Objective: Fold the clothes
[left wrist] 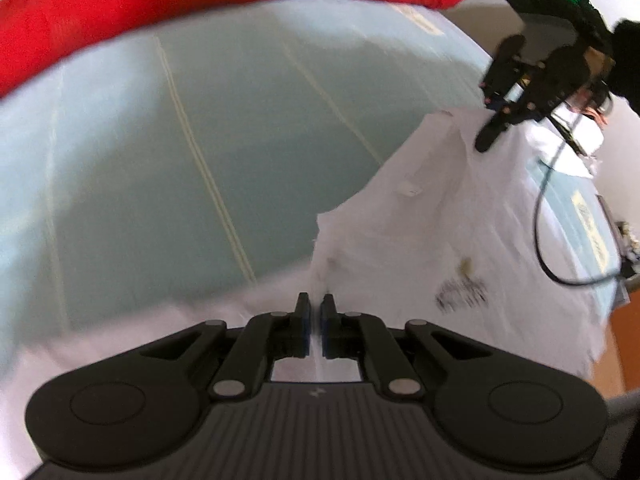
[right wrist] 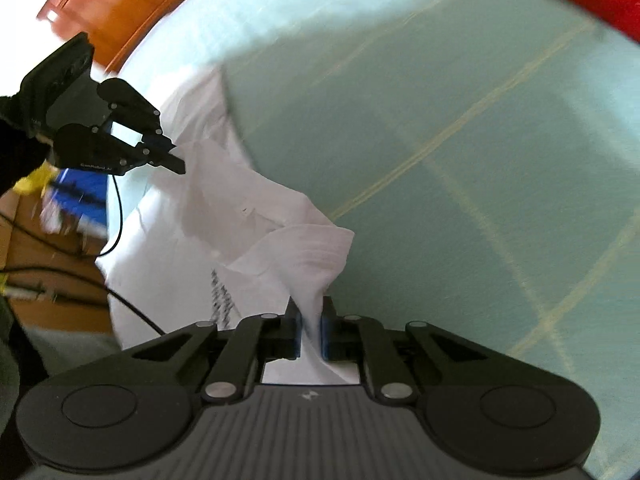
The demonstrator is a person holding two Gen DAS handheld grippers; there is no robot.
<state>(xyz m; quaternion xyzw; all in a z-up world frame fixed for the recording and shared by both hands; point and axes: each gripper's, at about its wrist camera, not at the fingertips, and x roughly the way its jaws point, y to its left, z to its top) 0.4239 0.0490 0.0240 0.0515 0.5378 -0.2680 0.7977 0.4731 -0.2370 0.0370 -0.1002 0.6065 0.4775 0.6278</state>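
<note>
Both tongs pinch the white shirt [right wrist: 256,200]: the right gripper [right wrist: 311,320] clamps a bunched edge, the left gripper [left wrist: 315,316] sits narrow on thin cloth. The shirt hangs lifted above the pale green sheet [left wrist: 200,140], partly draped on it. I'd keep it taut and level. Only the left view shows the red cloth [left wrist: 160,8] at the sheet's far edge.
</note>
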